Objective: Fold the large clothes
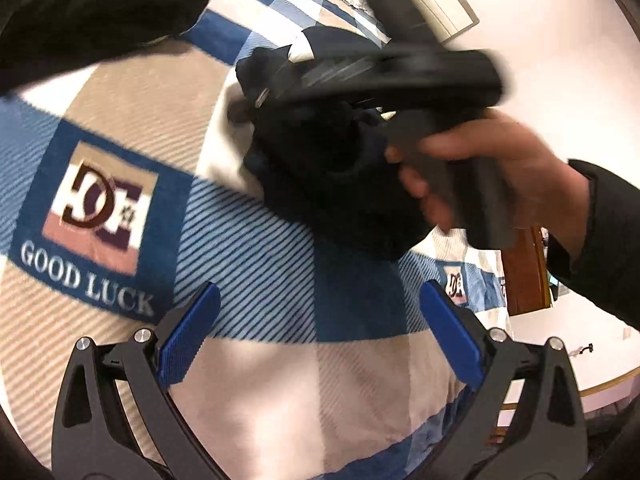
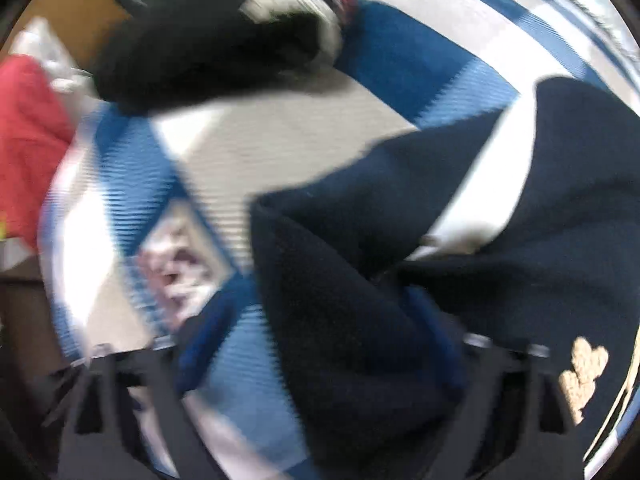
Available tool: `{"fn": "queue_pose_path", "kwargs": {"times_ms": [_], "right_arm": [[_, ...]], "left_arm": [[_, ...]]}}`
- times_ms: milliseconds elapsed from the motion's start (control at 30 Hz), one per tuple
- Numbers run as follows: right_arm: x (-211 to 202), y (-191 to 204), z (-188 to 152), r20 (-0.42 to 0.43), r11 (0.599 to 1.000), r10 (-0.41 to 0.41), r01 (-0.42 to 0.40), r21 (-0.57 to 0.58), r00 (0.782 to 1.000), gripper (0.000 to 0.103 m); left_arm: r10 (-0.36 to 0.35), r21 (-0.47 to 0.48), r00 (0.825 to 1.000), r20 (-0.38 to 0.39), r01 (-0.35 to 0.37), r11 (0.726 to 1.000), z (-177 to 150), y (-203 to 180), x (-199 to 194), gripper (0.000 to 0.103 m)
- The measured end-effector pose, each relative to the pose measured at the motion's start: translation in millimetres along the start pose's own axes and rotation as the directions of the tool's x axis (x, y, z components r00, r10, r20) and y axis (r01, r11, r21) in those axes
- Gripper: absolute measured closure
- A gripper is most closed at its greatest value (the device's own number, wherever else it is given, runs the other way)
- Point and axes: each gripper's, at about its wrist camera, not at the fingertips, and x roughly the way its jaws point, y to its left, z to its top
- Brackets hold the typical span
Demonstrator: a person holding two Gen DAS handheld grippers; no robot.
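Right gripper (image 2: 320, 352) standing with jaws spread wide, pointing steeply down; a fold of the dark navy garment (image 2: 360, 280) is lying between the blue pads (image 2: 204, 344), but nothing is pressing on it, so judged released. View is blurred, so contact with the right-side pad cannot be told. From this claw the garment is running up toward 1 to 2 o'clock, long axis along that diagonal, with a pale band (image 2: 496, 176) crossing it. The whole thing is resting on the blue-and-beige checked bedspread (image 2: 280, 144). A second dark piece (image 2: 208, 40) is lying at 11 o'clock, well apart. Left gripper (image 1: 320, 332) is hanging empty, jaws wide, over bare bedspread (image 1: 256, 248); the garment bundle (image 1: 328, 168) is lying at 12 o'clock from it, under the person's hand (image 1: 500, 176) holding the right tool. Right hand is nearer by far. Judgement: next grab is turning on the near fold, taken across the diagonal.
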Motion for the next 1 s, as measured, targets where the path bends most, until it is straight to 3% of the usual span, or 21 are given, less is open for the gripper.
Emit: {"fn": "queue_pose_path", "kwargs": {"times_ms": [67,133,233,333,400,500,667,733,1000], "right_arm": [[-49.0,-13.8,4.2,0.063,0.992,0.114,-0.118,0.050,0.991,0.009],[-102.1,-29.4,10.2,0.151,0.984,0.157,-0.168,0.057,0.976,0.005],[-160.2,-66.8,21.4,0.221,0.994,0.063,-0.080,0.069,0.973,0.005],[-177.6,-122.3,32.1,0.187,0.988,-0.102,0.078,0.132,0.977,0.005],[-170.1,-165.8,35.0,0.110,0.968,-0.173,0.148,0.204,0.979,0.005],[-150.9,-201.7,41.5,0.063,0.955,-0.180,0.159,0.250,0.982,0.005],[-95.2,-233.6,25.2,0.004,0.936,-0.159,0.149,0.320,0.987,0.005],[-69.4,-233.1,18.8,-0.022,0.934,-0.169,0.167,0.315,0.985,0.005],[-11.3,-266.1,12.1,-0.123,0.899,-0.117,0.158,0.409,0.985,0.004]], "left_arm": [[0.005,0.013,1.000,-0.012,-0.005,1.000,10.9,-14.0,2.5,0.006],[0.006,0.062,1.000,0.013,-0.007,0.998,23.6,-33.2,4.2,0.006],[0.023,0.148,0.997,0.076,-0.034,0.988,50.8,-66.5,12.8,0.006],[0.063,0.210,0.993,0.103,-0.084,0.974,77.6,-94.7,33.6,0.006],[0.051,0.241,0.993,0.108,-0.076,0.968,93.9,-109.1,52.8,0.006],[0.083,0.268,0.991,0.102,-0.108,0.957,114.7,-120.0,93.5,0.006],[0.156,0.277,0.988,0.004,-0.151,0.949,111.3,-103.6,147.6,0.006],[0.170,0.305,0.985,0.006,-0.164,0.938,105.1,-101.0,152.7,0.006],[0.142,0.267,0.988,-0.067,-0.119,0.956,106.2,-84.0,170.4,0.006]]}}
